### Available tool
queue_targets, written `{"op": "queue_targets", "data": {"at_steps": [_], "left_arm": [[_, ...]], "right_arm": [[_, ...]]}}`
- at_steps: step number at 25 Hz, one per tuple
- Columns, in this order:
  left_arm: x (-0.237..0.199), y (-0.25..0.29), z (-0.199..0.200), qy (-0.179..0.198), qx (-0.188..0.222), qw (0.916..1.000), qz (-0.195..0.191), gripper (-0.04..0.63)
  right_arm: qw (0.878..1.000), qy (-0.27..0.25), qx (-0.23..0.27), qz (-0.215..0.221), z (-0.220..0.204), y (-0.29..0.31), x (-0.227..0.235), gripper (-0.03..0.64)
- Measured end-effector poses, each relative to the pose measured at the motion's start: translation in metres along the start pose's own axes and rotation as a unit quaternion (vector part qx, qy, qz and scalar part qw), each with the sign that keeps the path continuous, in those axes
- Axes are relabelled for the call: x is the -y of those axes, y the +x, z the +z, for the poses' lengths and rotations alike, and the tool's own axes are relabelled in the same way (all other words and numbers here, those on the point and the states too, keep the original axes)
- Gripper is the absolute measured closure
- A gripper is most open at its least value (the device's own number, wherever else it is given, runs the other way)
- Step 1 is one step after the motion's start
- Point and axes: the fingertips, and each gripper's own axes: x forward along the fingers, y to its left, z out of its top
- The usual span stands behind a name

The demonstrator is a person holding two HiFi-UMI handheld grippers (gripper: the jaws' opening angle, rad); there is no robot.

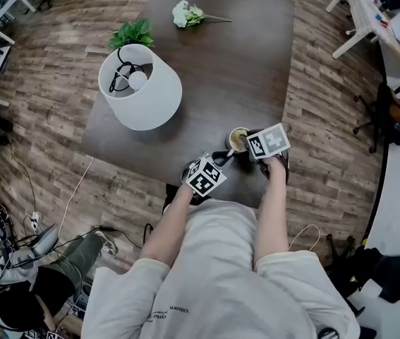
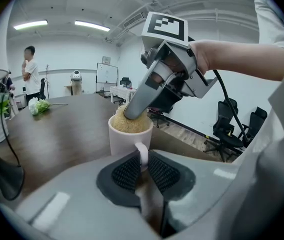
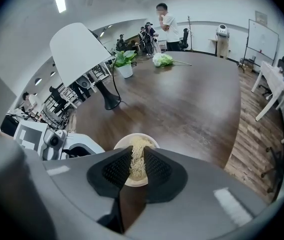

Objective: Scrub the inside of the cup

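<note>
A white cup (image 2: 124, 140) stands on the dark table near its front edge, also seen in the head view as the cup (image 1: 237, 139). My left gripper (image 2: 143, 166) is shut on the cup's handle (image 2: 142, 153). A tan fibrous scrubber (image 3: 136, 159) fills the cup's mouth, showing as the scrubber (image 2: 130, 123) in the left gripper view. My right gripper (image 3: 137, 168) points down into the cup (image 3: 129, 177) and is shut on the scrubber. From the head view the left gripper (image 1: 207, 175) sits left of the cup and the right gripper (image 1: 267, 144) right of it.
A white lamp (image 1: 140, 85) with a black cord stands on the dark table (image 1: 221, 62) to the left. A green potted plant (image 1: 132, 32) and a white flower bunch (image 1: 188, 14) lie further back. A person stands in the far background (image 3: 166, 24). Office chairs (image 2: 232, 126) stand beyond the table.
</note>
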Motion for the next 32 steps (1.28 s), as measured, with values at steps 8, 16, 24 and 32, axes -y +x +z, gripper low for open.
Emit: {"op": "queue_targets", "data": {"at_steps": [8,16,24,32], "left_arm": [[-0.003,0.0,0.002,-0.014,0.006,0.9998,0.01,0.546],[-0.005,-0.001,0.002,-0.025,0.016,0.9993,0.022,0.551],[-0.008,-0.002,0.002,-0.032,0.02,0.9987,0.033,0.551],[-0.007,-0.001,0.004,-0.029,0.027,0.9985,0.038,0.549]], "right_arm": [[1.0,0.001,0.024,-0.005,0.005,-0.017,0.005,0.526],[1.0,-0.004,0.025,-0.009,0.004,-0.031,0.005,0.526],[1.0,-0.008,0.015,0.004,-0.002,-0.05,0.002,0.526],[1.0,-0.017,-0.005,0.02,-0.011,-0.048,-0.004,0.528]]}}
